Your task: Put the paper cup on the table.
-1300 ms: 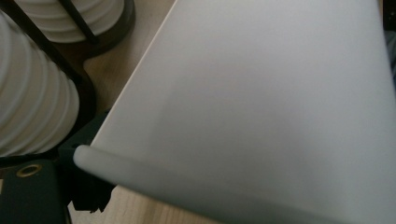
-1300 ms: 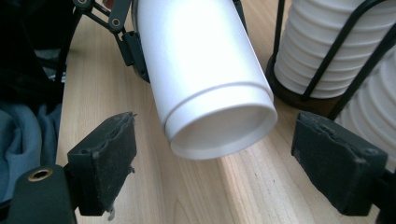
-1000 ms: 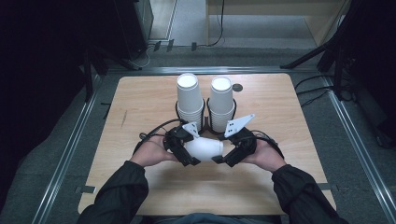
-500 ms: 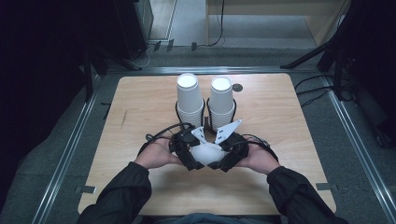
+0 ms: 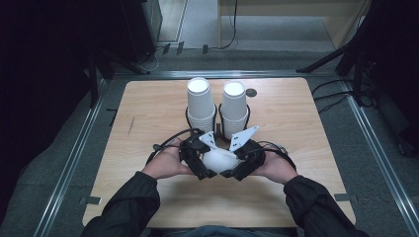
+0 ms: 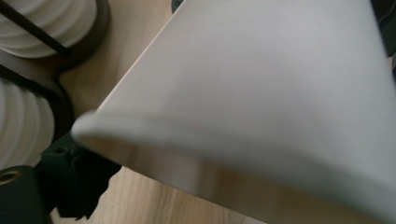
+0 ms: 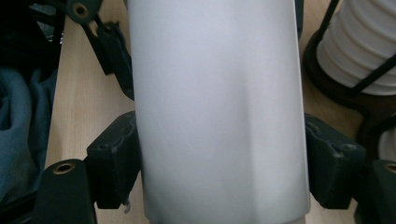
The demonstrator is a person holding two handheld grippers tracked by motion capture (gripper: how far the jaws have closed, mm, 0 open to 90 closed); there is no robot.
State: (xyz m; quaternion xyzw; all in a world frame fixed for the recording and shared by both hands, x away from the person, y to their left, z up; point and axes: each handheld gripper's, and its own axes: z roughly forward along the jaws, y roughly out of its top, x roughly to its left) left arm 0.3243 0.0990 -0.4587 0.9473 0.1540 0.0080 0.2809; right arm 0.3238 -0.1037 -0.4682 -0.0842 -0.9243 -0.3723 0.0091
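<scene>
Much of the white paper cup (image 5: 221, 159) is hidden in the high view, lying on its side between the two claws just above the tabletop (image 5: 148, 118), with its ends covered by black jaws and grey plates; whether it rests on the wood or hangs clear cannot be told. Up close in the left gripper view the cup (image 6: 261, 107) is blurred and cut off at the top and right, its rolled rim slanting across the lower left; the left claw (image 5: 200, 163) has its jaws mostly covered there, so whether they press on the cup cannot be told, though they have just been opening. From the right gripper view the cup (image 7: 219, 112) stands as a plain matt white wall, smooth and unmarked, slightly tapered; the right claw (image 7: 219, 163) clenches it, one black pad tight against each side, the jaws having just been closing on it. Behind the hands two stacks of white cups (image 5: 217, 106) stand upright in black wire holders, near the held cup.
</scene>
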